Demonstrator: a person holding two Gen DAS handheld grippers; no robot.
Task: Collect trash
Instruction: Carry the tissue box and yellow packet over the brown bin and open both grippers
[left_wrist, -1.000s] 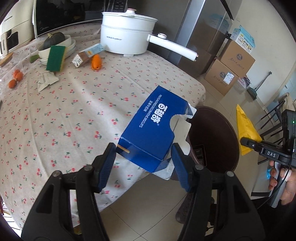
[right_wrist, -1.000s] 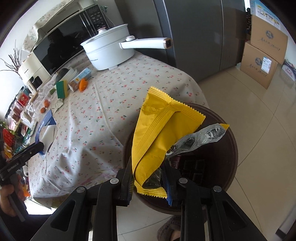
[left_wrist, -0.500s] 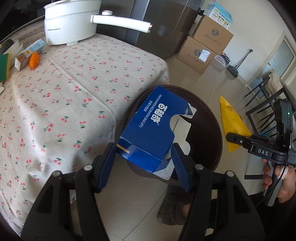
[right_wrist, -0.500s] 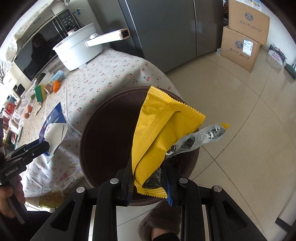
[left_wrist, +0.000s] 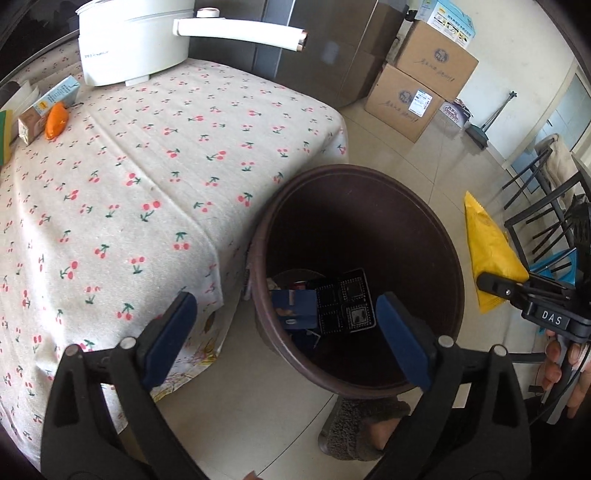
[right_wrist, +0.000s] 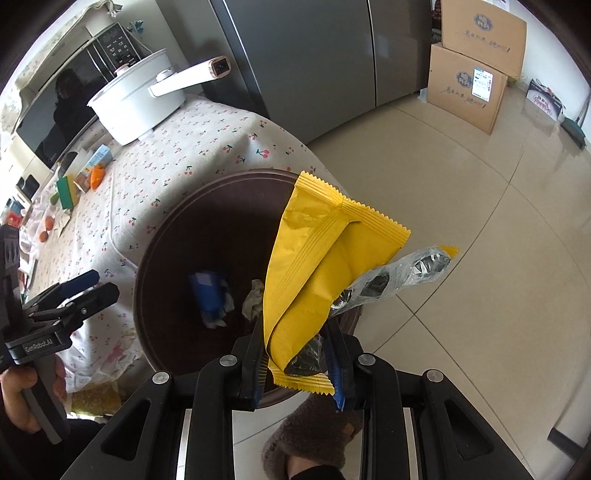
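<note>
A dark brown trash bin (left_wrist: 436, 236) (right_wrist: 162, 236) stands on the floor beside the table corner. The blue biscuit box (left_wrist: 293, 308) (right_wrist: 208, 295) lies at its bottom among other trash. My left gripper (left_wrist: 286, 341) hangs over the bin's near rim, its jaws opening wide with nothing between them. It shows at the left of the right wrist view as the left gripper (right_wrist: 86, 291). My right gripper (right_wrist: 297, 363) is shut on a yellow snack wrapper (right_wrist: 314, 266) (left_wrist: 487, 251) with silver lining, held above the bin's right rim.
The table with a cherry-print cloth (left_wrist: 122, 177) holds a white pot with a long handle (left_wrist: 136, 40), a small carton (left_wrist: 48, 107), an orange piece (left_wrist: 56, 120) and a sponge (right_wrist: 68, 192). Cardboard boxes (left_wrist: 421, 85) stand by the wall, a chair (left_wrist: 546, 199) at right. A slippered foot (left_wrist: 362, 424) is by the bin.
My left gripper moved from the table edge to above the bin, then opened, and the blue box dropped into the bin. My right gripper carried the yellow wrapper over the bin.
</note>
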